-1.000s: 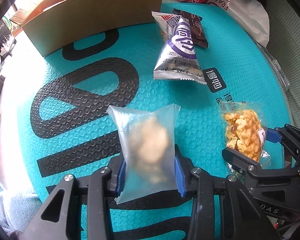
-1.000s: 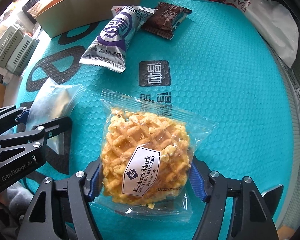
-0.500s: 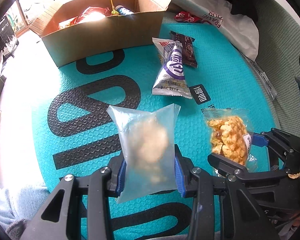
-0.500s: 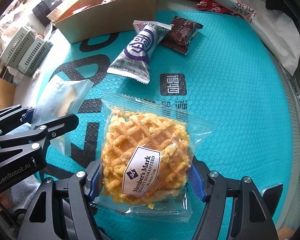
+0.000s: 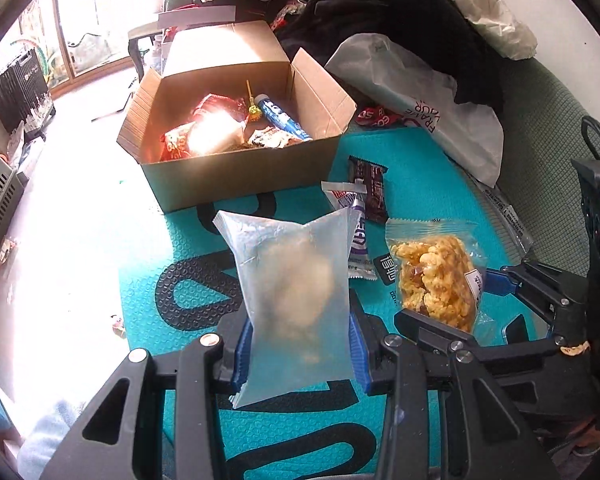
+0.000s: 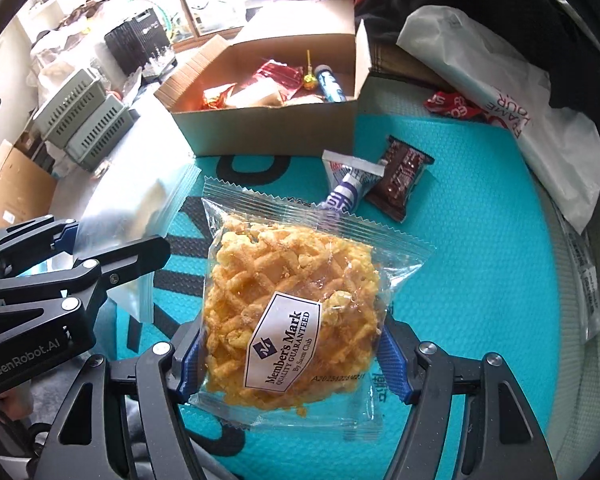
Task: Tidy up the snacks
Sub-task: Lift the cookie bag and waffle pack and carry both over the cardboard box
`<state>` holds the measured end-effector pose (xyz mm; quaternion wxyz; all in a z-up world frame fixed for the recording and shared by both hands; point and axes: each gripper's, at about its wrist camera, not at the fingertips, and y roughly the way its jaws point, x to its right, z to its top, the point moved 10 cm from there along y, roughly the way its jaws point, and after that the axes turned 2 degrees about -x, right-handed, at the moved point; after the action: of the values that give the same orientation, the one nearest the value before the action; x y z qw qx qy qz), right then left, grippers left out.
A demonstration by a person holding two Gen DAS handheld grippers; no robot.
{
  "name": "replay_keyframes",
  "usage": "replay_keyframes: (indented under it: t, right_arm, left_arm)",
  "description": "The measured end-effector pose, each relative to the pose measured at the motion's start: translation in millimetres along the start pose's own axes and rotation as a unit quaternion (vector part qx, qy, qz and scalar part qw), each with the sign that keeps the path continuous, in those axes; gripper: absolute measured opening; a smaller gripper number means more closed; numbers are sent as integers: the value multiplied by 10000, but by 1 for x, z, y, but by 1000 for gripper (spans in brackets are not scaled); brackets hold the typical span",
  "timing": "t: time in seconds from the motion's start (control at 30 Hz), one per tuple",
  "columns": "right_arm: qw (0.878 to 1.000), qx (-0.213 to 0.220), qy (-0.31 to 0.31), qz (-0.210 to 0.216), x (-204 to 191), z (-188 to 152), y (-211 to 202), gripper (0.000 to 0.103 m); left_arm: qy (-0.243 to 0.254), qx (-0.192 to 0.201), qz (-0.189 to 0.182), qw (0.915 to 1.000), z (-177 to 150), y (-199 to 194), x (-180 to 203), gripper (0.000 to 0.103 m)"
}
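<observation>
Left gripper [image 5: 298, 354] fingers pinch a frosted pouch [image 5: 292, 300]; right gripper [image 6: 290, 356] fingers pinch a clear waffle-cracker packet [image 6: 288, 308]. Beyond them, the brown cardboard box [image 5: 240, 172] holds several snacks; a purple-white packet [image 6: 346, 192] and brown bar [image 6: 402, 178] remain outside it.

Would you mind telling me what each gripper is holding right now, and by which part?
The left gripper clamps a frosted pouch by its lower side edges; the right gripper clamps a clear-wrapped lattice pastry across its lower sides.

Beyond my teal mat [image 6: 480, 248] lies a white plastic bag [image 6: 512, 92] under dark clothing [image 5: 400, 8]. Grey crates [image 6: 84, 124] sit far left.
</observation>
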<state>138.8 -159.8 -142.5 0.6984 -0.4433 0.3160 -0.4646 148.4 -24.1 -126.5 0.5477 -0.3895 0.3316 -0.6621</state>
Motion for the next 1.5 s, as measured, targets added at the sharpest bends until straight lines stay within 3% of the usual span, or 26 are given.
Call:
replay_keyframes:
  t: [0.33,0.8,1.13,1.5]
  right_arm:
    - [9973,668,-305,41,-11,75,-25,71]
    - [9903,1256,-601,1,-10,177,-26,71]
    - [9893,1254,-740,-122,-7,236,12,71]
    - [9920,897,-790,-405,-2,250,75,71]
  left_arm:
    - [-132,592,-46,9981,62,-26,-17,39]
    - [-171,1080,30,9940,156,-17,-50,39]
    - [-338,1012,174,9941,206,31,-85,39]
    - [-370,627,667,9951,204,91,-121,39]
